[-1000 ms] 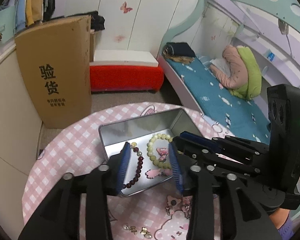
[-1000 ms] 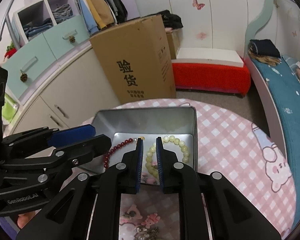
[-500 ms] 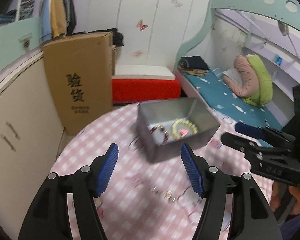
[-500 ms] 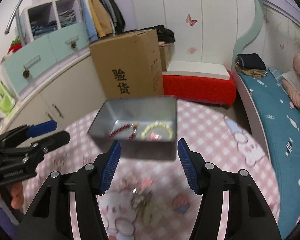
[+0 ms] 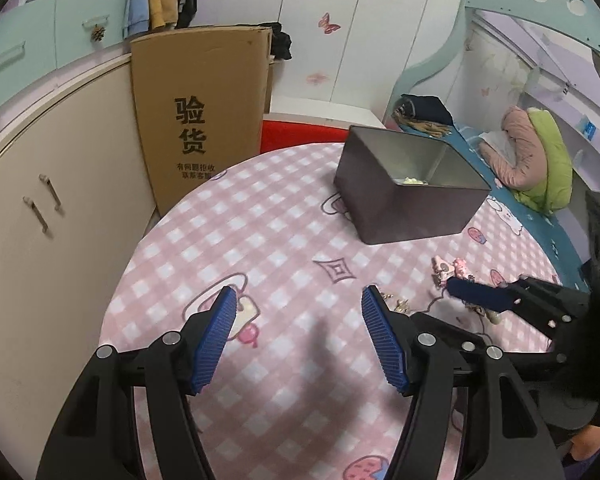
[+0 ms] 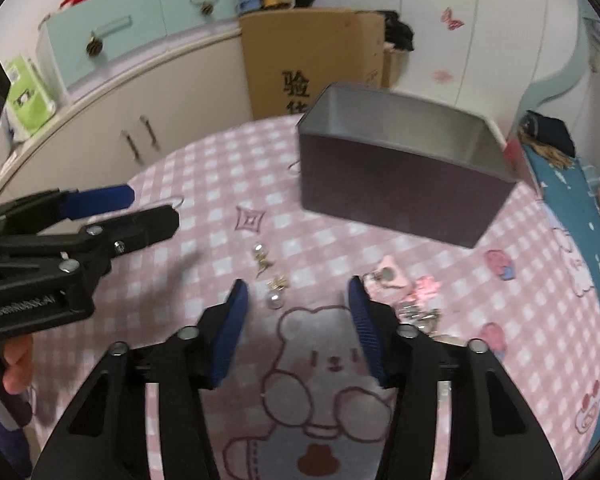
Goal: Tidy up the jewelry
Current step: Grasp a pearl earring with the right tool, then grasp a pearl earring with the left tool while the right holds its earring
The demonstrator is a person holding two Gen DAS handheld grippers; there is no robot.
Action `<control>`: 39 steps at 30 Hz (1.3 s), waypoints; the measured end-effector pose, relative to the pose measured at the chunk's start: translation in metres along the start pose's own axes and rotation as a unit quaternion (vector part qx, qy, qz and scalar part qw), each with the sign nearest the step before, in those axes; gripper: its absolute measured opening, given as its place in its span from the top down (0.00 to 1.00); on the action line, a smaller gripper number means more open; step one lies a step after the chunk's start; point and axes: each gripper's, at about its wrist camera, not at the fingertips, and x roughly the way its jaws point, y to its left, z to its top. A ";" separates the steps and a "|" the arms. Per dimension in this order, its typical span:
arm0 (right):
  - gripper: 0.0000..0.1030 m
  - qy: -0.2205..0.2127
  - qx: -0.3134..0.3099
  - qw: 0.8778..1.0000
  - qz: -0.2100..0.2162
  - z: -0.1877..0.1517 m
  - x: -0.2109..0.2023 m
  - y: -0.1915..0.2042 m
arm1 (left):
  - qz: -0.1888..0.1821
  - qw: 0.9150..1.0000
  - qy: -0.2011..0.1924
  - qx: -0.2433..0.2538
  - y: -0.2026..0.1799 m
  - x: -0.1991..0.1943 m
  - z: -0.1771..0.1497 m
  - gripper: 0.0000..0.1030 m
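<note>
A grey metal tin stands at the far side of the round pink checked table; a bit of pale bead bracelet shows inside. The tin also shows in the right wrist view. Pearl and gold earrings and pink hair clips lie on the cloth in front of it. My left gripper is open and empty over bare cloth. My right gripper is open and empty, low over the earrings. The clips also show in the left wrist view.
A tall cardboard box stands behind the table against cream cabinets. A bed with a teal sheet lies to the right. A red bench sits beyond the table.
Both grippers pulled back from over the tin and dropped low over the table. The right gripper, nearly shut a second ago, opened wide. The tin's contents are now mostly hidden by its walls.
</note>
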 end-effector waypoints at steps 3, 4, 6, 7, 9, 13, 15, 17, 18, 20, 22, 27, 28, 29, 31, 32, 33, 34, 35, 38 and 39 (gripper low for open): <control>0.65 0.010 -0.003 1.000 0.005 -0.001 0.007 0.002 | -0.001 1.000 0.000 0.000 0.003 -0.001 -0.002 0.39; 0.66 0.010 -0.004 1.000 0.005 -0.001 0.009 0.002 | -0.001 1.000 0.000 0.000 0.004 -0.001 -0.003 0.39; 0.67 0.008 -0.005 1.000 0.005 -0.001 0.009 0.003 | -0.005 1.000 0.001 -0.001 0.004 0.000 -0.004 0.39; 0.68 0.007 -0.006 1.000 0.004 0.000 0.009 0.004 | -0.008 1.000 0.003 0.001 0.002 0.001 -0.003 0.39; 0.77 0.006 -0.014 1.000 -0.001 0.000 0.011 0.004 | -0.009 1.000 0.005 0.004 0.000 0.003 -0.003 0.39; 0.88 0.001 -0.026 1.000 0.002 -0.002 0.009 0.007 | -0.016 1.000 0.009 0.013 -0.009 0.007 -0.002 0.39; 0.89 -0.002 -0.027 1.000 -0.001 -0.004 0.008 0.006 | -0.020 1.000 0.010 0.019 -0.014 0.009 -0.001 0.39; 0.89 -0.006 -0.018 1.000 -0.002 -0.005 0.005 0.000 | -0.021 0.999 0.012 0.024 -0.019 0.011 0.000 0.39; 0.89 -0.010 -0.011 1.000 -0.002 -0.005 0.003 -0.003 | -0.022 0.999 0.013 0.026 -0.022 0.013 0.000 0.39; 0.89 -0.021 0.005 1.000 -0.002 -0.005 -0.005 -0.014 | -0.023 0.999 0.016 0.033 -0.028 0.017 0.001 0.39; 0.89 -0.033 0.017 0.999 -0.002 -0.004 -0.013 -0.022 | -0.026 0.999 0.022 0.042 -0.036 0.023 0.000 0.39; 0.89 -0.053 0.041 0.998 -0.002 0.000 -0.028 -0.042 | -0.025 0.997 0.035 0.065 -0.053 0.040 -0.001 0.39; 0.89 -0.055 0.045 0.997 -0.001 0.000 -0.031 -0.047 | -0.021 0.997 0.037 0.071 -0.056 0.044 0.000 0.39; 0.89 -0.056 0.049 0.997 0.000 0.000 -0.032 -0.050 | -0.018 0.996 0.040 0.073 -0.058 0.048 0.000 0.39; 0.89 -0.058 0.056 0.997 0.003 -0.001 -0.035 -0.056 | -0.016 0.996 0.044 0.076 -0.060 0.052 0.000 0.40; 0.89 -0.060 0.058 0.997 0.005 -0.001 -0.035 -0.058 | -0.014 0.996 0.048 0.076 -0.061 0.054 0.001 0.41; 0.89 -0.061 0.062 0.996 0.007 -0.002 -0.036 -0.061 | -0.013 0.996 0.051 0.076 -0.061 0.056 0.001 0.43; 0.89 -0.062 0.066 0.996 0.009 -0.002 -0.037 -0.063 | -0.013 0.995 0.054 0.079 -0.062 0.057 0.000 0.48; 0.89 -0.065 0.069 0.995 0.012 -0.002 -0.038 -0.065 | -0.008 0.995 0.052 0.084 -0.063 0.057 0.000 0.51; 0.89 -0.066 0.071 0.995 0.014 -0.001 -0.039 -0.068 | 0.011 0.993 0.050 0.102 -0.067 0.059 0.000 0.64; 0.89 -0.066 0.072 0.995 0.014 -0.001 -0.040 -0.068 | 0.014 0.993 0.050 0.106 -0.068 0.060 0.001 0.67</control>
